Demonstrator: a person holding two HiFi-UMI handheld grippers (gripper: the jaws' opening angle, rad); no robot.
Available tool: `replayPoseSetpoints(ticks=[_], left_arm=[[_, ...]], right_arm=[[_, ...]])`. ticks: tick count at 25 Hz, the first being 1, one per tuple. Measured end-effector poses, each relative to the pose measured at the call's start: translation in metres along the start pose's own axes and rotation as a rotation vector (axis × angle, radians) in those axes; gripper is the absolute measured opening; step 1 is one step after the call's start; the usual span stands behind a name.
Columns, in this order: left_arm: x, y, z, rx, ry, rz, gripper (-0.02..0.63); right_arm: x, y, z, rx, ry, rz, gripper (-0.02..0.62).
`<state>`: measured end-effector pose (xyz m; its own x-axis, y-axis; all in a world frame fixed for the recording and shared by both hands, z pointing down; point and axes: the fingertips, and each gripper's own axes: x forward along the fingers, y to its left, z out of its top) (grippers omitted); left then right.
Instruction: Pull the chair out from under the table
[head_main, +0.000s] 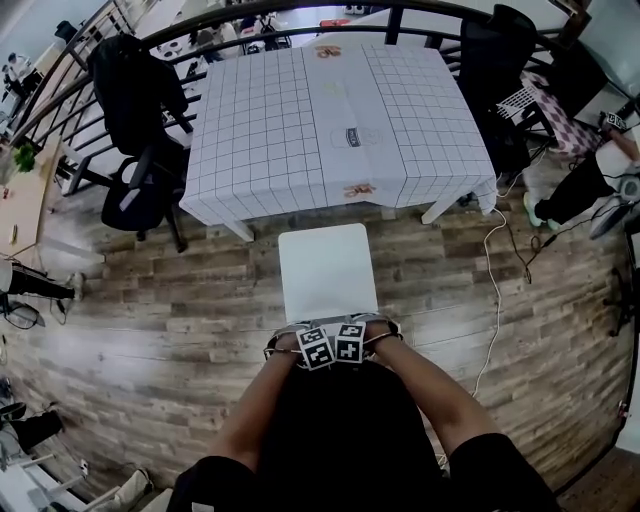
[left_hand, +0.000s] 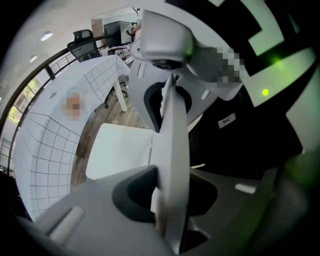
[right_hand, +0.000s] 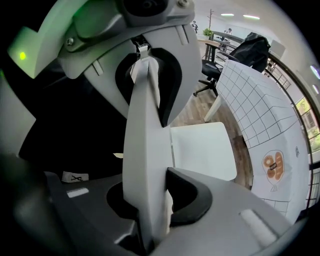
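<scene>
The chair (head_main: 327, 272) is white and stands on the wooden floor (head_main: 180, 330), in front of the middle of the table's (head_main: 300, 130) near edge. The far edge of its seat lies just beside the hanging checked cloth, and almost the whole seat is free of the table. The backrest is on the side of the person.

The left gripper (head_main: 300, 342) and the right gripper (head_main: 368, 334) sit side by side on the top edge of the backrest and both point down. In the left gripper view the thin white backrest (left_hand: 172, 140) runs straight between the jaws, and the pads are closed on it from both sides. In the right gripper view the same backrest (right_hand: 142, 130) is clamped in the same way, with the seat (right_hand: 200, 150) visible beyond it.

A black office chair (head_main: 135, 150) stands near the table's left edge. A white cable (head_main: 495, 290) runs over the floor at the right.
</scene>
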<state>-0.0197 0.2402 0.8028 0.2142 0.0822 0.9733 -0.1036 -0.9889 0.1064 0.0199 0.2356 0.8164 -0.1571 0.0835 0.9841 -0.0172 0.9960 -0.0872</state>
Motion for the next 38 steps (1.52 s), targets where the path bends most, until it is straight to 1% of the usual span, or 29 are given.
replayPoseSetpoints(ticks=[3,6,11,14,17,19,24,27,30,31,32,35,36,38], left_arm=[[0.004,-0.004,0.0,-0.003,-0.001,0.003,0.095],[0.009,-0.01,-0.001,-0.03,-0.009,-0.018,0.106],[0.007,-0.009,-0.002,-0.057,-0.034,-0.064,0.133],[0.002,-0.01,-0.005,-0.069,-0.04,-0.068,0.138],[-0.006,-0.009,-0.005,-0.096,-0.055,-0.054,0.133],[-0.014,-0.01,-0.007,-0.097,-0.075,-0.041,0.132],[-0.029,-0.009,-0.012,-0.094,-0.108,-0.004,0.135],[-0.037,-0.009,-0.014,-0.096,-0.124,0.01,0.135],[-0.05,-0.009,-0.015,-0.077,-0.141,0.048,0.127],[-0.054,-0.01,-0.016,-0.074,-0.148,0.057,0.127],[-0.058,-0.011,-0.016,-0.076,-0.157,0.064,0.127],[-0.074,-0.009,-0.015,-0.125,-0.213,0.087,0.127],[-0.081,-0.005,-0.014,-0.155,-0.243,0.1,0.127],[-0.102,0.008,-0.009,-0.231,-0.328,0.149,0.123]], right_arm=[[0.004,0.005,-0.001,0.005,-0.009,-0.009,0.086],[0.007,0.009,-0.002,0.013,-0.032,-0.021,0.087],[0.007,0.009,-0.003,0.04,-0.047,0.011,0.107],[0.003,0.011,-0.006,0.055,-0.031,0.021,0.114],[-0.006,0.009,-0.01,0.07,-0.022,0.013,0.124],[-0.012,0.01,-0.01,0.086,-0.036,0.01,0.126],[-0.024,0.012,-0.015,0.193,-0.067,0.03,0.13],[-0.034,0.012,-0.017,0.199,-0.061,0.023,0.129],[-0.049,0.013,-0.015,0.209,-0.084,0.008,0.133],[-0.054,0.014,-0.014,0.215,-0.097,0.005,0.13],[-0.06,0.015,-0.014,0.222,-0.113,0.004,0.112],[-0.079,0.012,-0.009,0.261,-0.176,-0.007,0.101],[-0.086,0.007,-0.007,0.289,-0.206,-0.015,0.101],[-0.103,-0.006,-0.002,0.378,-0.285,-0.034,0.101]])
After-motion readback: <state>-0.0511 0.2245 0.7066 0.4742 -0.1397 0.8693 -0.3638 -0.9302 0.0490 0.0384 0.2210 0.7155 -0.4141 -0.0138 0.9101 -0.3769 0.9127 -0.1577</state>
